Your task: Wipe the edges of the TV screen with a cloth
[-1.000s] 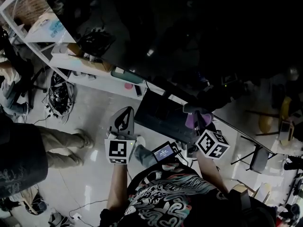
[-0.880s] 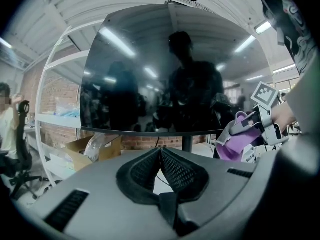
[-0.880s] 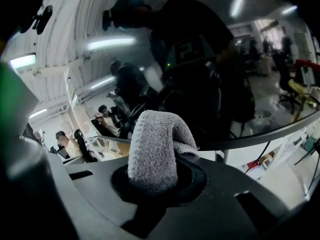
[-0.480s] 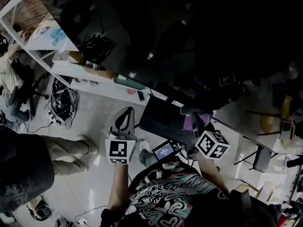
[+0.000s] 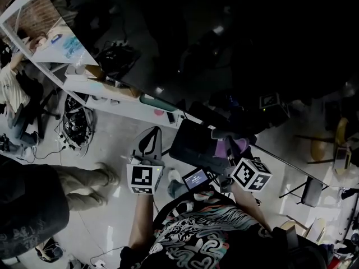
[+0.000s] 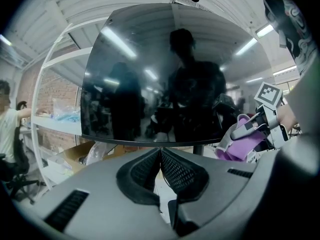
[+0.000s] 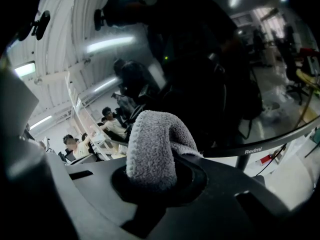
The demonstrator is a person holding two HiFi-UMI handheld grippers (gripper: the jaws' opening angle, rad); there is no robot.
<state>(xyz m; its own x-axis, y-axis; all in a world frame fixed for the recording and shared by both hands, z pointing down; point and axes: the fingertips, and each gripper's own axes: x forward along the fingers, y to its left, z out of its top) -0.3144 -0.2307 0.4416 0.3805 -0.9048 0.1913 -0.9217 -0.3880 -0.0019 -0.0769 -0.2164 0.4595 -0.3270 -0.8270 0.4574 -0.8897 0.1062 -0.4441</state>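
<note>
Gripping cloth (image 7: 152, 149), right gripper (image 5: 229, 145) faces TV screen (image 5: 224, 43); left gripper (image 5: 148, 140) jaws together, empty.

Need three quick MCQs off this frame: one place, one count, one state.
1. Where is the cloth?
A) between the right gripper's jaws
B) in a drawer
C) in a bucket
2. How many grippers hold something?
A) none
B) one
C) both
3. The left gripper's jaws are:
A) wide apart
B) together, empty
C) shut on a sponge
Key: 1 A, the cloth sits pinched there in the right gripper view. 2 B, only the right one is loaded. 3 B, its pads meet with nothing between.
</note>
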